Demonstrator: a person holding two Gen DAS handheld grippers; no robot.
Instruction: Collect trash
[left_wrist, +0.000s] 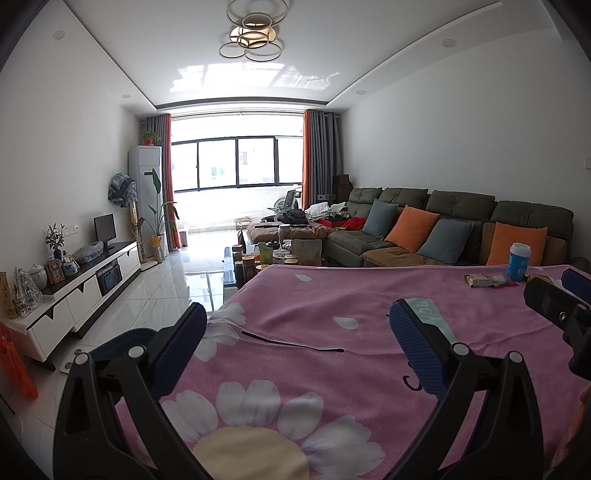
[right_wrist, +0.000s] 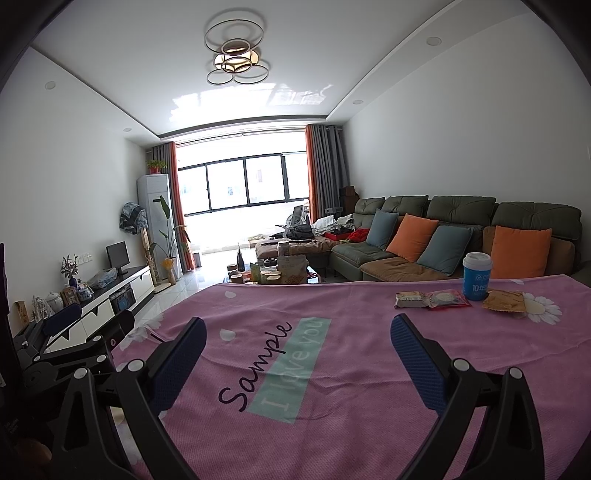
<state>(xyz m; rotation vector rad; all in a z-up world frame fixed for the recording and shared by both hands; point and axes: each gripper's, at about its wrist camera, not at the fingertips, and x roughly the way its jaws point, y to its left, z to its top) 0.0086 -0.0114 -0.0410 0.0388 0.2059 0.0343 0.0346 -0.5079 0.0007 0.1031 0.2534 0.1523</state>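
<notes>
Item 1, carrier: table under a pink woven cloth with white daisies and the print "Sample I love you" (right_wrist: 280, 365). Both claws hover over its near edge; neither touches the cloth as far as I can tell.

Item 2, trash: 3 flat snack wrappers in a row along the far right corner of the table.
- dark brown-and-cream rectangular wrapper (right_wrist: 410, 299), leftmost;
- clear wrapper with red edging and a pale round cake inside (right_wrist: 447, 298), touching or overlapping the first;
- crinkled tan-gold wrapper (right_wrist: 504, 305), rightmost, part of it lying over a printed daisy.

The row's long axis runs left to right, parallel to the far edge.

Item 3, blue cylindrical cup with white lid and white lettering (right_wrist: 477, 275): upright just behind the row, between the red-edged and tan-gold wrappers. Whether it counts as trash I cannot tell.

Item 4, right gripper with black arms and blue ribbed pads (right_wrist: 298, 350): jaws spread wide, holding nothing. The wrappers lie ahead and to its right; it is the nearer claw.

Item 5, left gripper of the same make (left_wrist: 297, 338): jaws spread wide, holding nothing, over the near left corner; the wrappers lie well apart from it, far to its right. I judge the right gripper should take the reach.
</notes>
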